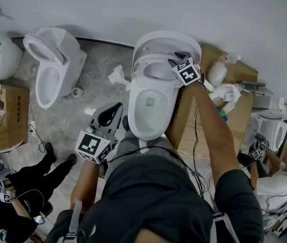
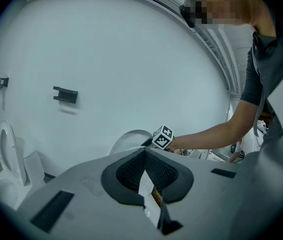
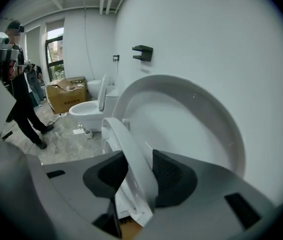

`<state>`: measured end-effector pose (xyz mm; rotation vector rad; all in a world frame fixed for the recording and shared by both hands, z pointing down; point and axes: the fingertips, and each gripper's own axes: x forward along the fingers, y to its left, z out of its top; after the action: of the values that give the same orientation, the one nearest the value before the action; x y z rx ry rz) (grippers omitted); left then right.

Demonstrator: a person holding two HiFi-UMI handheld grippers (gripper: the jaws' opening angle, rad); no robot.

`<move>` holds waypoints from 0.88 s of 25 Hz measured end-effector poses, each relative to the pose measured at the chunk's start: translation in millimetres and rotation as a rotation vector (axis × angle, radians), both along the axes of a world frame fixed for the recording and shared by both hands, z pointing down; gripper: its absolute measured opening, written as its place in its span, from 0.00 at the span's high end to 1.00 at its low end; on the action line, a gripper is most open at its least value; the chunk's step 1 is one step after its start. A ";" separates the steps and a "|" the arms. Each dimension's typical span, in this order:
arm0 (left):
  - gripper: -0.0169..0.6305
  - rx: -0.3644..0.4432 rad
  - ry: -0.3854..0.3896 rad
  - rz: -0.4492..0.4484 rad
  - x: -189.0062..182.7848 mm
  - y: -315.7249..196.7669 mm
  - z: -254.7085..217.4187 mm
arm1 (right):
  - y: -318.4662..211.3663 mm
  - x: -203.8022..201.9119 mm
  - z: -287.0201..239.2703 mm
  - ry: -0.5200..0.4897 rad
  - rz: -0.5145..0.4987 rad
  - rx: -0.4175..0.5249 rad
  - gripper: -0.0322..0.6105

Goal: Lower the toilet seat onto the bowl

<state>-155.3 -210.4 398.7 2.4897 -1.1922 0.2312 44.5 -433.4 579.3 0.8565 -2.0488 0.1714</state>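
Observation:
A white toilet stands in the middle of the head view with its lid leaning back against the wall. The toilet seat is tilted partway between lid and bowl. My right gripper reaches over the bowl's back right and is shut on the seat's rim. In the right gripper view the seat's rim runs between the two dark pads, with the lid behind it. My left gripper hangs low to the left of the bowl, shut and holding nothing. Its jaws point at the wall.
A second toilet stands at the left with its seat up, and a cardboard box lies further left. Another cardboard box with white bottles stands right of the bowl. People crouch at lower left and at right.

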 end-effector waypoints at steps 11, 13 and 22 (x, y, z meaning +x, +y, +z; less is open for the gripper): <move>0.97 0.007 0.012 0.010 1.5 -1.9 1.0 | 36.6 -6.1 -4.2 0.040 -0.052 -0.005 0.74; 0.97 -0.001 0.012 0.007 0.5 -1.2 3.0 | 48.0 -7.9 -4.1 0.050 -0.073 -0.009 0.74; 0.97 0.010 0.021 0.017 11.8 -1.5 3.8 | 93.6 -15.0 -0.6 0.077 -0.145 -0.054 0.75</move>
<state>-143.5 -211.9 402.4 2.5058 -1.1667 0.2040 29.5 -339.8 578.6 0.6687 -2.0158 0.1121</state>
